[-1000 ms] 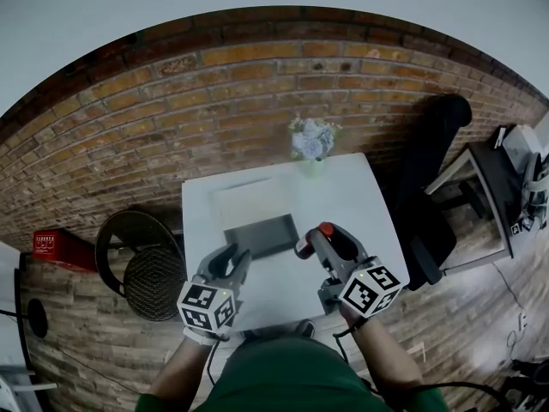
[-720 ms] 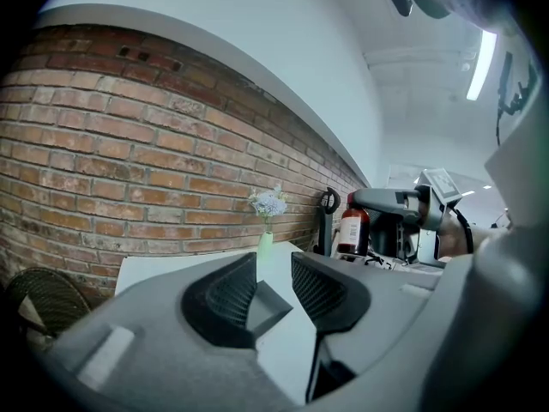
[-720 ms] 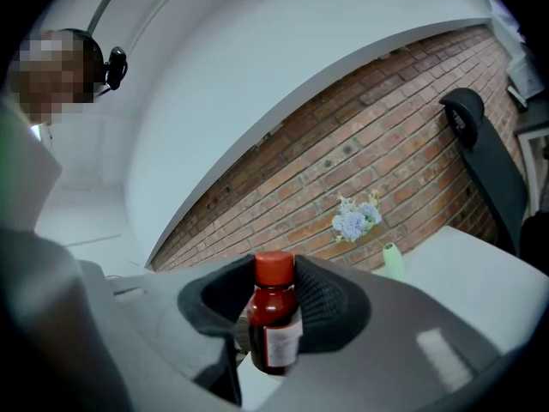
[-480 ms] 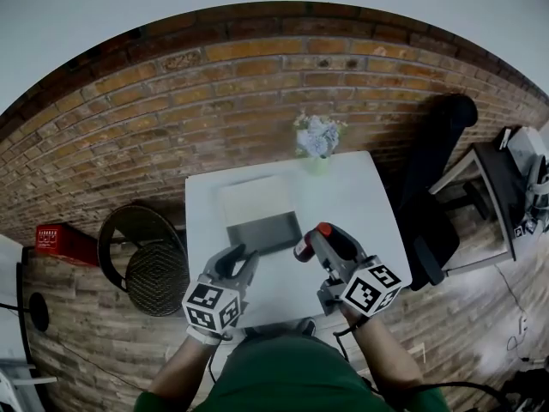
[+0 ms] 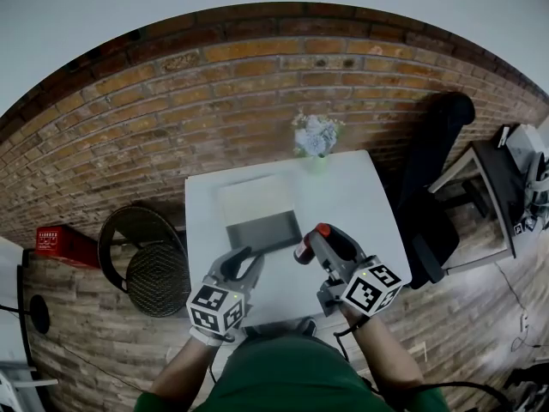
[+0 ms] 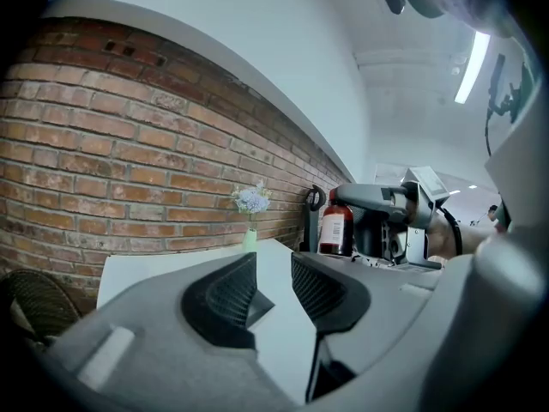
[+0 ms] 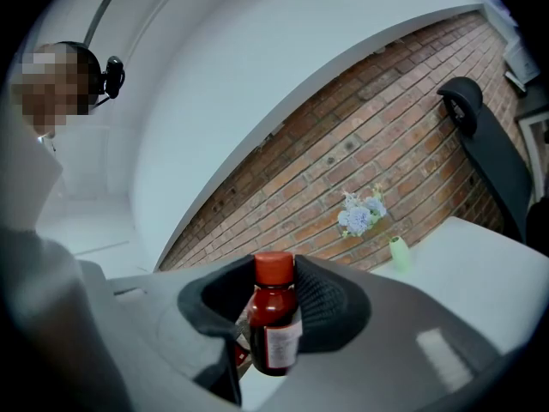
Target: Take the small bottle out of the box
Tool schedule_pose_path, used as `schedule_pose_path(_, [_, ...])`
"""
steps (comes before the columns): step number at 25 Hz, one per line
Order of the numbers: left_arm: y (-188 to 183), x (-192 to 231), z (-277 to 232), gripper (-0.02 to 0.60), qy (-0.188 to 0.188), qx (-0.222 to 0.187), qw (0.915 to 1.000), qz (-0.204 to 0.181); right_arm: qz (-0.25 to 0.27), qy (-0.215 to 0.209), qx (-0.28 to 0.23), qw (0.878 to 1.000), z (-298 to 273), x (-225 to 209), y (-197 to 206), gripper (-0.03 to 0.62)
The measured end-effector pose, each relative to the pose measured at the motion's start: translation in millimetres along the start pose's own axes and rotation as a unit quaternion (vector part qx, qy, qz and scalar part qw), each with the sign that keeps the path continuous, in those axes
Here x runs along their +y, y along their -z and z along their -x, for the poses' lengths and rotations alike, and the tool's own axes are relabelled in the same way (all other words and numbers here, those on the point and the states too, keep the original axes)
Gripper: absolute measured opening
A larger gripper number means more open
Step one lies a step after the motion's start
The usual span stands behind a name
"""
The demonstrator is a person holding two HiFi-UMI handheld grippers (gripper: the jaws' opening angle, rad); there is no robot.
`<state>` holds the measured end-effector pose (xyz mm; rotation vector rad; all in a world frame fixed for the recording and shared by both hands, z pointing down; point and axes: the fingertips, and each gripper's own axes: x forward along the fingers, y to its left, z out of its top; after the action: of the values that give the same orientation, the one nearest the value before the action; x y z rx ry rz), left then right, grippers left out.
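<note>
A small brown bottle [image 5: 303,251] with a red cap is upright between the fingers of my right gripper [image 5: 310,243], which is shut on it. It hangs over the white table [image 5: 360,204], just right of the open box [image 5: 262,233] and outside it. The box has a grey tray and a cream lid folded back. In the right gripper view the bottle [image 7: 274,324] fills the gap of the right gripper [image 7: 274,303]. My left gripper [image 5: 240,260] stands open and empty near the box's front edge. From the left gripper [image 6: 274,286], the bottle [image 6: 335,227] shows at the right.
A small green vase of pale flowers [image 5: 314,140] stands at the table's far edge by the brick wall. A black office chair [image 5: 433,178] is right of the table. A round wicker seat [image 5: 146,264] and a red box [image 5: 60,245] lie on the left.
My left gripper has drifted a little to the right. The right gripper has kept the bottle in almost the same place.
</note>
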<state>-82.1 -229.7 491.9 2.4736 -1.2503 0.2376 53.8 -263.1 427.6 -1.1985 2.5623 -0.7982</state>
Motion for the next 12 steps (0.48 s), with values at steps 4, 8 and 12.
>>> schedule_pose_path(4, [2.5, 1.3, 3.6, 0.135, -0.003, 0.001, 1.0, 0.0, 0.001, 0.0, -0.001, 1.0, 1.7, 2.4, 1.4, 0.147])
schedule_pose_path(8, [5.3, 2.6, 6.1, 0.135, -0.005, 0.005, 1.0, 0.002, 0.002, -0.001, 0.0, 1.0, 1.4, 4.5, 1.7, 0.147])
schedule_pose_path(12, [7.5, 4.9, 9.2, 0.135, -0.006, 0.007, 0.9999, 0.004, 0.002, 0.0, 0.001, 1.0, 0.8, 6.5, 2.6, 0.147])
